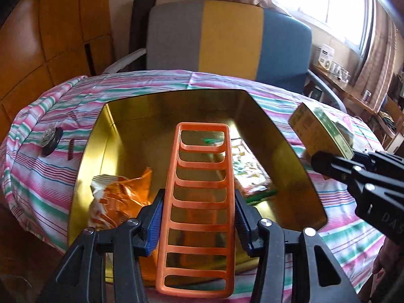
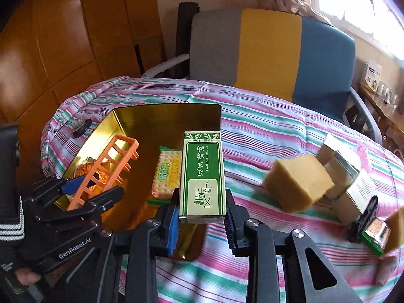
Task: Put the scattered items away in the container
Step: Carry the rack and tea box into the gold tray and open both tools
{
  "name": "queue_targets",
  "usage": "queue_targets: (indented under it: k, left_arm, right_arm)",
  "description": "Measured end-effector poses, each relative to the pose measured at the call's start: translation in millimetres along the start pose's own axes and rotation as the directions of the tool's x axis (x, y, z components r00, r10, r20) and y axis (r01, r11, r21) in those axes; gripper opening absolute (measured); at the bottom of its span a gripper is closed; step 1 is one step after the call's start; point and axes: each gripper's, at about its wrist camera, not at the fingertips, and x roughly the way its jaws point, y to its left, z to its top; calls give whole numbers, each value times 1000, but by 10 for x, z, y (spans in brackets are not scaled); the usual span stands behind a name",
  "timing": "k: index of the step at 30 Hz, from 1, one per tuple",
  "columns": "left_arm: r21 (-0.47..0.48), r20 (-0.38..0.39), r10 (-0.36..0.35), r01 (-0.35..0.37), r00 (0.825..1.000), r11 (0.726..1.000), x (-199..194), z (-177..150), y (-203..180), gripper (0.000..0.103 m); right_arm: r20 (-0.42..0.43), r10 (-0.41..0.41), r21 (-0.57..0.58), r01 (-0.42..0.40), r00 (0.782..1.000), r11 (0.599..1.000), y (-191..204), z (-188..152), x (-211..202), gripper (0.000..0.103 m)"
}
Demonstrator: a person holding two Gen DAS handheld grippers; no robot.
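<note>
A gold tin container [image 1: 285, 141] [image 2: 161, 112] sits on the striped cloth. My left gripper [image 1: 198, 217] [image 2: 83, 189] is shut on an orange plastic rack [image 1: 202, 192] [image 2: 106, 166] and holds it over the tin. My right gripper [image 2: 202, 217] [image 1: 325, 161] is shut on a green and white essential oil box [image 2: 203, 174] [image 1: 320, 132], held above the tin's right edge. Inside the tin lie an orange snack bag [image 1: 118, 197] [image 2: 88, 168] and a cracker packet [image 1: 248, 171] [image 2: 168, 174].
On the cloth to the right lie a yellow sponge block [image 2: 298, 181], white cartons [image 2: 353, 176], a small green box [image 2: 376, 234] and a black clip [image 2: 363, 217]. A black round item [image 1: 50, 139] [image 2: 82, 127] lies left of the tin. A striped chair [image 1: 227, 38] stands behind.
</note>
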Motion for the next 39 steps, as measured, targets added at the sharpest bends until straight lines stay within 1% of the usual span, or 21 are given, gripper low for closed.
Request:
queue_targets:
  k: [4,8,11,16,23,25,27,34,38,39]
  left_arm:
    - [-7,-6,19,-19,1000,1000,62,43,151,50]
    - [-24,-18,21,-22,1000,999,141,109,252,50]
    - [-22,-22,29,-29,999,999,179,140,275,50]
    - [-32,-28,12,-13,1000,999,196,147,299,53]
    - [-53,-11,15,-16,1000,998,80,120,324,55]
    - [-63,-8,15,-15,1000,998,38,110,339,55]
    - [-66,-5,16,-16,1000,998,11,99,349,55]
    - [-76,-1,29,-29,1000,997,-96,22,344,57]
    - [-63,21,12,-11,1000,998,-184,-23,268,57]
    - [-56,25,4,-3,1000,998,-205,-38,233,57]
  right_arm:
    - [-17,33,-18,-33,999,999,176,213,226,31]
    - [-42,52,-26,-54,998,998,308,400,461,31]
    - [-60,57,-26,-58,997,998,365,502,605,31]
    - [-82,56,-16,-58,995,998,412,616,804,31]
    - [-86,73,8,-73,994,997,399,653,855,32]
    - [-83,79,14,-78,993,997,391,647,843,35]
    - [-72,96,24,-95,993,995,384,642,815,46]
    - [-59,108,48,-105,992,993,356,602,716,48]
    - [-48,97,74,-94,994,993,283,505,620,51]
    - [-40,91,81,-87,995,993,241,477,584,54]
